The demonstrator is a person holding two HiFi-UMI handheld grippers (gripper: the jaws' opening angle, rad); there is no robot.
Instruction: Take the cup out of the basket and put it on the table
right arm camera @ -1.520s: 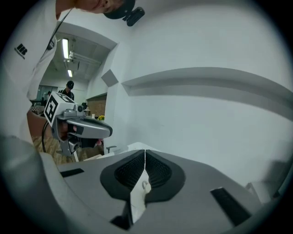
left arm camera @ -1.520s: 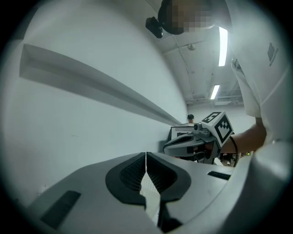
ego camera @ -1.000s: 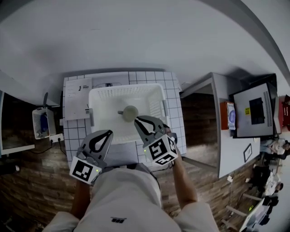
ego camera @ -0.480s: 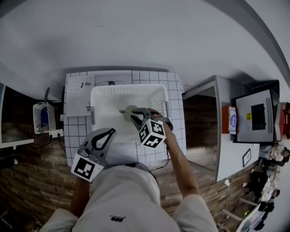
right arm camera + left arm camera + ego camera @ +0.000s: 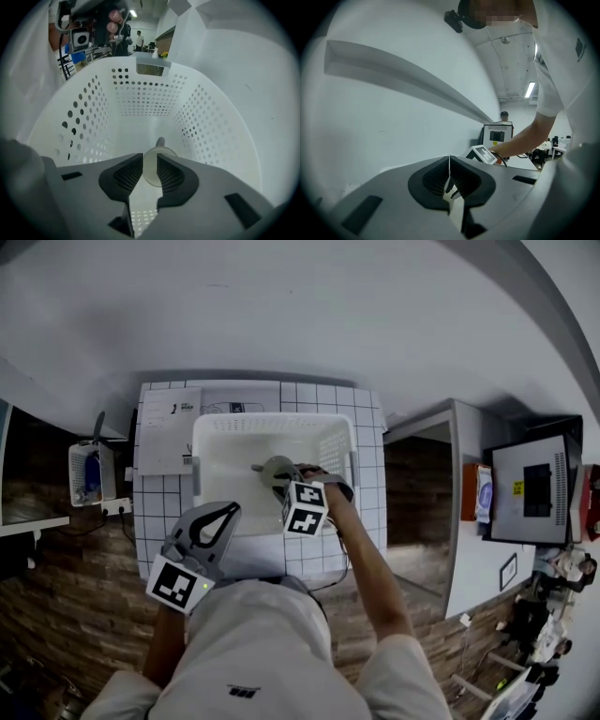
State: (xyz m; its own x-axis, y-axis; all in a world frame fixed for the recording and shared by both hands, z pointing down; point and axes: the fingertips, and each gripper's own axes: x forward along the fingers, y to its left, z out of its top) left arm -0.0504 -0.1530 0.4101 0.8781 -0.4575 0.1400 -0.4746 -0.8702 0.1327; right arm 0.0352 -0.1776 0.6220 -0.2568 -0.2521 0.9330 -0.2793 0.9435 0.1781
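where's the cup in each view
Head view: the cup sits upper centre, inside the white basket, handle pointing left.
Left gripper view: not in it.
Right gripper view: the cup is low centre, in the gap between the jaws, handle pointing away.
Shared landmark: the basket, whose perforated wall fills the right gripper view. The left gripper view shares only the marker cube with the head view.
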